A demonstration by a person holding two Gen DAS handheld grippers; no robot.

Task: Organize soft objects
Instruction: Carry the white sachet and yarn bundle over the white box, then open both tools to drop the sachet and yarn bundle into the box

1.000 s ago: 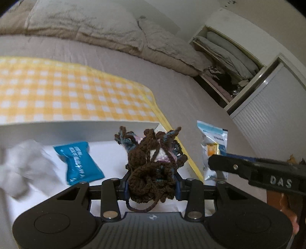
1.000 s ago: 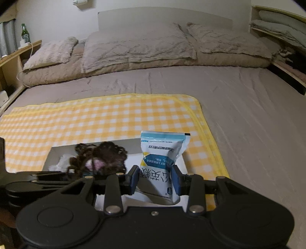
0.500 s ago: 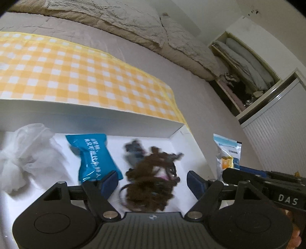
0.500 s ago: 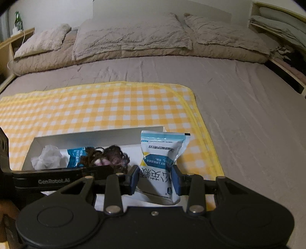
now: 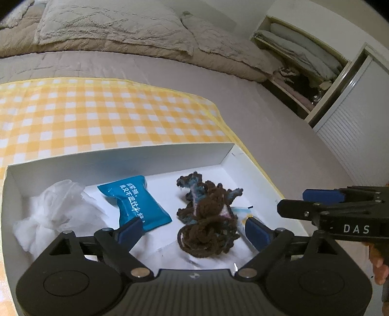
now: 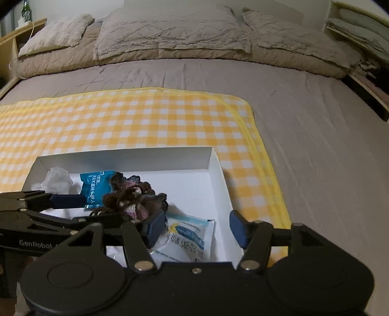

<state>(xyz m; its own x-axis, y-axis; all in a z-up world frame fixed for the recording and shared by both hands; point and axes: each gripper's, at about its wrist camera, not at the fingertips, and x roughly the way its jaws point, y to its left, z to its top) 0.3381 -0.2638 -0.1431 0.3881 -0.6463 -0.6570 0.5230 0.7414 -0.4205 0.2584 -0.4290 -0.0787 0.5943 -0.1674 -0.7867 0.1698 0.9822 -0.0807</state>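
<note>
A white box (image 5: 121,158) lies on a yellow checked cloth. In it are crumpled white tissue (image 5: 56,209), a blue packet (image 5: 132,201) and a brown yarn bundle (image 5: 209,218). My left gripper (image 5: 193,229) is just above the bundle, and its jaws are opening wide. The bundle lies loose between them, untouched by the pads. The jaws of my right gripper (image 6: 197,227) are also opening. A white and blue pouch (image 6: 189,235) lies flat on the floor of the box (image 6: 121,160) between its fingers, free of both pads. The yarn bundle (image 6: 131,197) rests just left of the pouch.
The yellow checked cloth (image 6: 145,121) covers the near part of a grey-brown bed (image 6: 304,136). Pillows (image 6: 170,31) lie along the head. At the right are an open shelf with folded bedding (image 5: 304,56) and a slatted white door (image 5: 352,136). A green bottle (image 6: 25,11) stands far left.
My left gripper let go of the yarn bundle, which now lies in the box, and its jaws spread wide. My right gripper sank and released the pouch onto the box floor.
</note>
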